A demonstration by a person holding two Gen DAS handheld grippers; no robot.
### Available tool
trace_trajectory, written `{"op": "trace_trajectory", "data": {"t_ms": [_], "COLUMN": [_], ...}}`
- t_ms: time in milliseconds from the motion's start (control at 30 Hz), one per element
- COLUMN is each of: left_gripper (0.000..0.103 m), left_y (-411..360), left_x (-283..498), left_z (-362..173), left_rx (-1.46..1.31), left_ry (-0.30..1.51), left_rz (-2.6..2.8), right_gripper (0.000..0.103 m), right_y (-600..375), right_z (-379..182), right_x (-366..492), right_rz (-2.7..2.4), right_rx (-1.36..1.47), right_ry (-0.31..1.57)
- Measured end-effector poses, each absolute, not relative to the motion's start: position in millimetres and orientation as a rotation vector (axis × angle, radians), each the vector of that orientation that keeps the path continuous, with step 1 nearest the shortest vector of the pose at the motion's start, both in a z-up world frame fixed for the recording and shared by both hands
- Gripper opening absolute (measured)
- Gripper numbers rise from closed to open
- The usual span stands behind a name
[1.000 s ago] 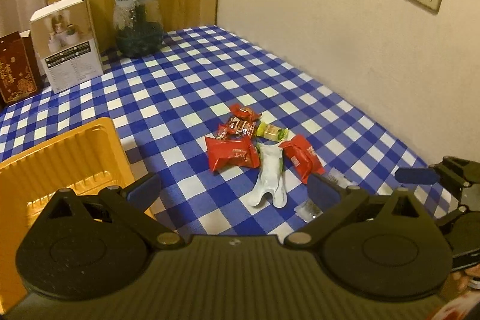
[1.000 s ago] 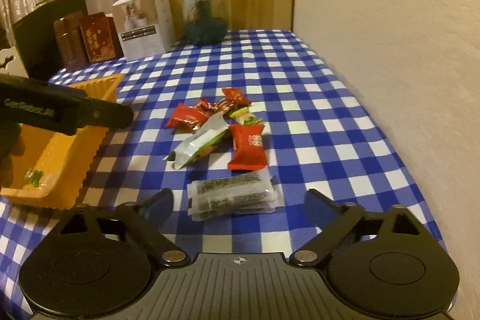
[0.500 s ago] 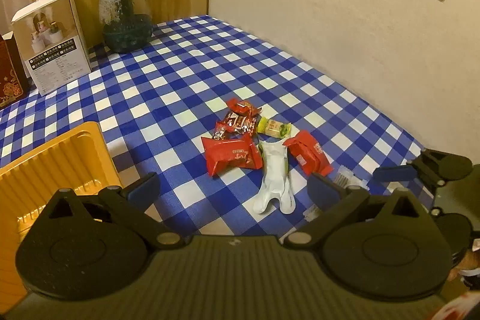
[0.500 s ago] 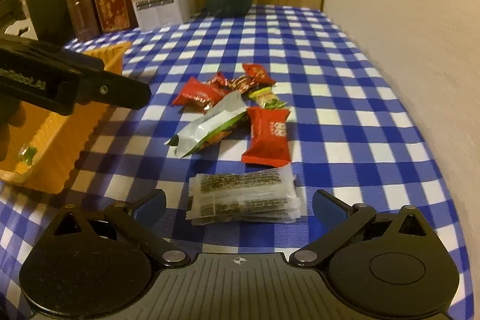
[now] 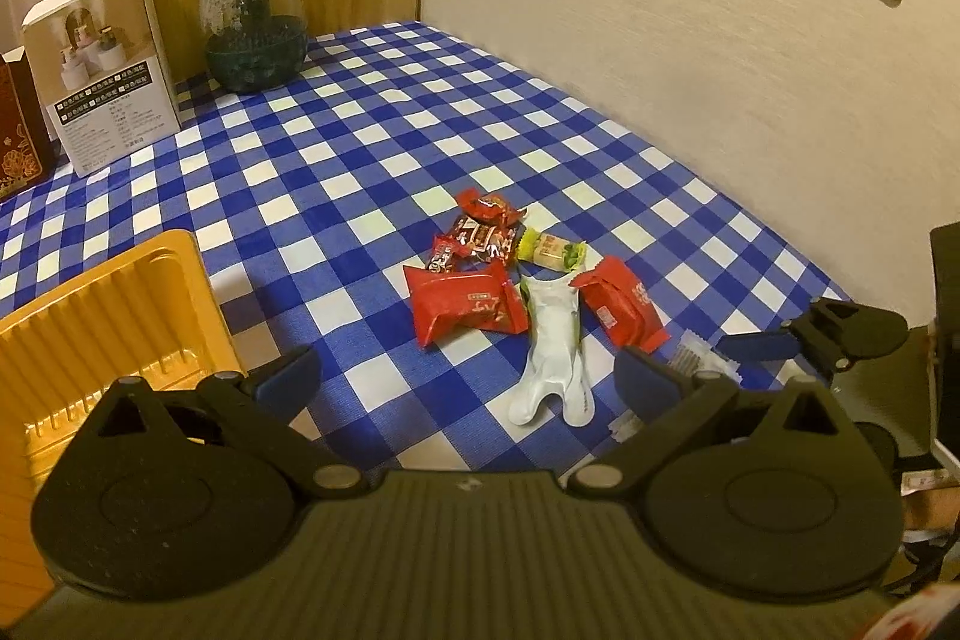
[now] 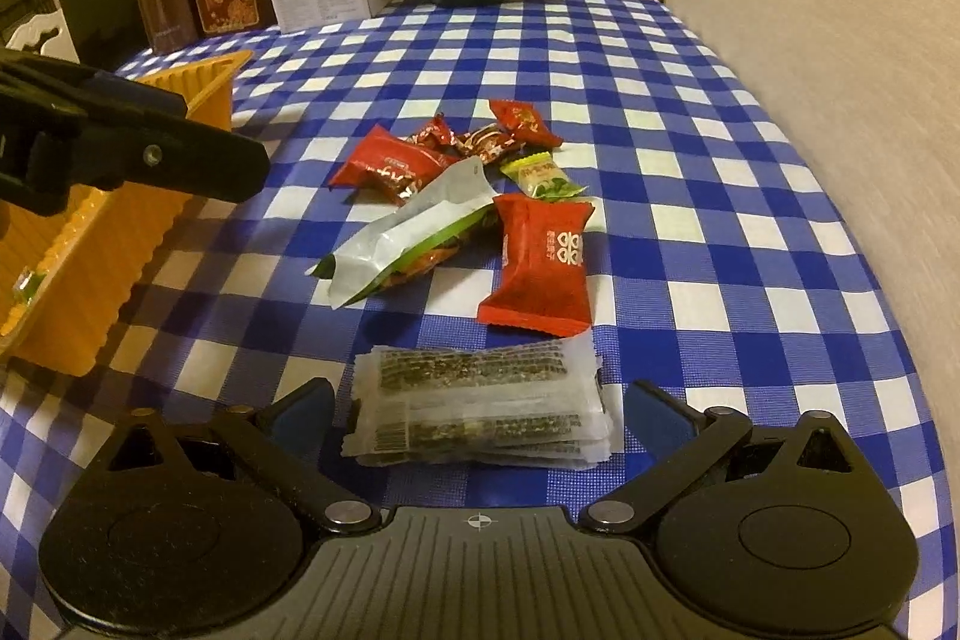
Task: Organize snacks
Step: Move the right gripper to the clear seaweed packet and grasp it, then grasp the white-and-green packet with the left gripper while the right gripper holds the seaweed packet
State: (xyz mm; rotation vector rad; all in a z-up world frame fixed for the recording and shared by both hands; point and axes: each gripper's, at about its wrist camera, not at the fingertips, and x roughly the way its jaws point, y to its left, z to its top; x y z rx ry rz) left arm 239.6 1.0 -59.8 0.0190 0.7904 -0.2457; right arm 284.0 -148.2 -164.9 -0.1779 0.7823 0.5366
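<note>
A clear stack of seaweed packets [image 6: 480,409] lies flat between the spread fingers of my right gripper [image 6: 478,409], which is open and low over the cloth. Beyond it sit a red square packet [image 6: 543,265], a white-and-green pouch [image 6: 408,235], a red packet [image 6: 390,163], a yellow-green candy [image 6: 540,175] and small red candies [image 6: 522,121]. My left gripper [image 5: 468,379] is open above the cloth, short of the red packet [image 5: 465,304] and white pouch [image 5: 555,346]. The orange tray [image 5: 108,322] is at its left.
A white box [image 5: 105,67], a dark red box [image 5: 15,124] and a green glass jar [image 5: 255,25] stand at the table's far end. The wall [image 5: 690,40] runs along the right edge. In the right wrist view the left gripper's arm [image 6: 132,145] reaches over the tray [image 6: 114,220].
My right gripper has moved forward and down, so the seaweed stack now lies between its fingers. The left gripper shifted slightly; the snacks have not moved.
</note>
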Motion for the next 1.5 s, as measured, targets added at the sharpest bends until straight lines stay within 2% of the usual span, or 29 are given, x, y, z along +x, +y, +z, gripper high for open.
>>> {"op": "trace_trajectory", "data": {"t_ms": [33,67,267,733,833,900,967,1200,1333,1500], "left_gripper": [0.103,0.103,0.103,0.102,0.094,0.093,0.084,0.066,0.048,0.042], "left_y": [1,0,-2,-17,-27,-34,-41,-55,-60,-65], "left_x": [240,240,241,244,247,250,254,273,282,290], "left_z": [-60,-60,-62,-64,-67,-69,-73,-89,-97,-104], "left_rx": [0.020,0.020,0.018,0.042,0.057,0.064,0.068,0.061,0.072,0.087], "left_ry": [0.790,0.791,0.794,0.794,0.800,0.805,0.817,0.871,0.894,0.914], "left_rz": [-0.246,-0.247,-0.248,-0.290,-0.317,-0.328,-0.338,-0.322,-0.294,-0.294], "right_gripper": [0.100,0.092,0.084,0.083,0.083,0.083,0.083,0.083,0.083,0.083], "right_y": [-148,-147,-146,-194,-211,-218,-223,-225,-224,-226], "right_z": [-166,-166,-165,-130,-123,-121,-120,-116,-118,-117], "right_x": [285,285,282,277,279,280,281,280,281,281], "right_rz": [0.537,0.534,0.522,0.317,0.254,0.231,0.226,0.234,0.233,0.231], "right_rx": [-0.182,-0.186,-0.205,-0.003,0.067,0.094,0.118,0.144,0.142,0.155], "right_ry": [0.786,0.789,0.786,0.713,0.705,0.705,0.707,0.696,0.696,0.691]}}
